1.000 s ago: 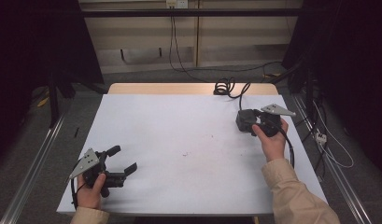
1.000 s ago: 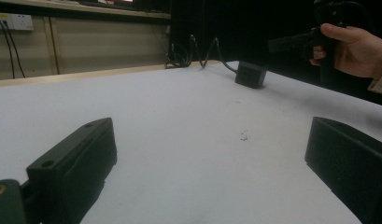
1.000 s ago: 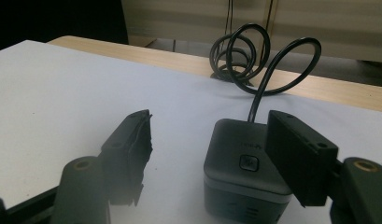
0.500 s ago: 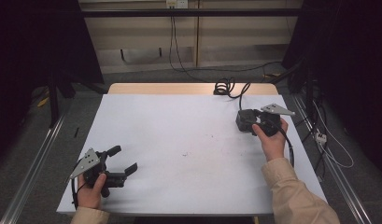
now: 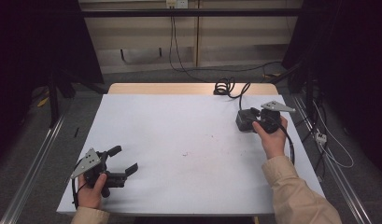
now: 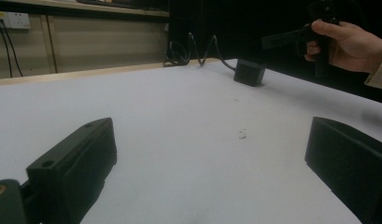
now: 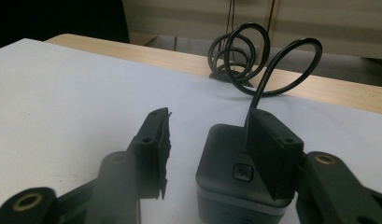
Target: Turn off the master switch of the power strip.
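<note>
A small black box (image 5: 242, 123) with a square button on top (image 7: 243, 171) sits on the white table (image 5: 188, 135) at the right, and a black cable (image 7: 272, 74) rises from it. A hand holds my right gripper (image 5: 251, 115) just over the box, jaws open. In the right gripper view (image 7: 209, 119) the box lies partly between them, with the right jaw over its top right corner and the left jaw clear of it. My left gripper (image 5: 124, 159) rests low at the front left, open wide and holding nothing (image 6: 212, 154). From there the box (image 6: 249, 72) stands far off.
The cable coils (image 5: 226, 87) on the bare wooden strip at the table's far edge. Small dark specks (image 6: 242, 135) mark the middle of the white sheet. Metal rails run along both sides of the table, and loose wires (image 5: 328, 149) lie on the floor to the right.
</note>
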`<state>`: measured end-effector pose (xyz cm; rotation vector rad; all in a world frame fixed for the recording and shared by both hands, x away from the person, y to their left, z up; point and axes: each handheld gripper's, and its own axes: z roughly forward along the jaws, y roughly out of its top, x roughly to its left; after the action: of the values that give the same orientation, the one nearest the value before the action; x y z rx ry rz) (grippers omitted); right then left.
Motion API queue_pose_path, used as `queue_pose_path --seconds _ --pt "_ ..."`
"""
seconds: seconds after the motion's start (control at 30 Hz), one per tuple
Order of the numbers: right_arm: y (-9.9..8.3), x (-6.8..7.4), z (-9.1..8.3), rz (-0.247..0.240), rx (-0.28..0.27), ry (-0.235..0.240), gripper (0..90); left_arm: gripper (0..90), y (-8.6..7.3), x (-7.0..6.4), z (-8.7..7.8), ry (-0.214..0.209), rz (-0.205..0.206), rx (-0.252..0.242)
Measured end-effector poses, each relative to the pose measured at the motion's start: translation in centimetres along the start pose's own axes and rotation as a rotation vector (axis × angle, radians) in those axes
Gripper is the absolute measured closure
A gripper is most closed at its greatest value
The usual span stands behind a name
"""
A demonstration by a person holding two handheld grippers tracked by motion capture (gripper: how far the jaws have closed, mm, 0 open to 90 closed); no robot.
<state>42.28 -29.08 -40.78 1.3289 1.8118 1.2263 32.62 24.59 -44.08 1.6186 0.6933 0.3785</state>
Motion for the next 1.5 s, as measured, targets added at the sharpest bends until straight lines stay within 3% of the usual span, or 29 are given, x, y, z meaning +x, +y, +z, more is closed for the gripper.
queue_pose_path --seconds 0.27,0.47,1.2,1.5 --pt "0.1 -0.3 0.2 0.012 0.002 0.000 66.8 1.8 0.0 0.0 0.0 -0.001 0.001 0.001" --pt "-0.1 -0.6 0.4 0.019 0.012 0.004 72.5 1.8 0.0 0.0 0.0 -0.001 0.001 0.002" --pt "-0.4 -1.0 0.9 0.022 0.024 0.026 82.8 1.8 0.0 0.0 0.1 -0.003 -0.006 0.001" --pt "-0.6 -1.4 0.9 0.023 0.035 0.015 86.9 1.8 0.0 0.0 0.2 -0.007 0.000 0.001"
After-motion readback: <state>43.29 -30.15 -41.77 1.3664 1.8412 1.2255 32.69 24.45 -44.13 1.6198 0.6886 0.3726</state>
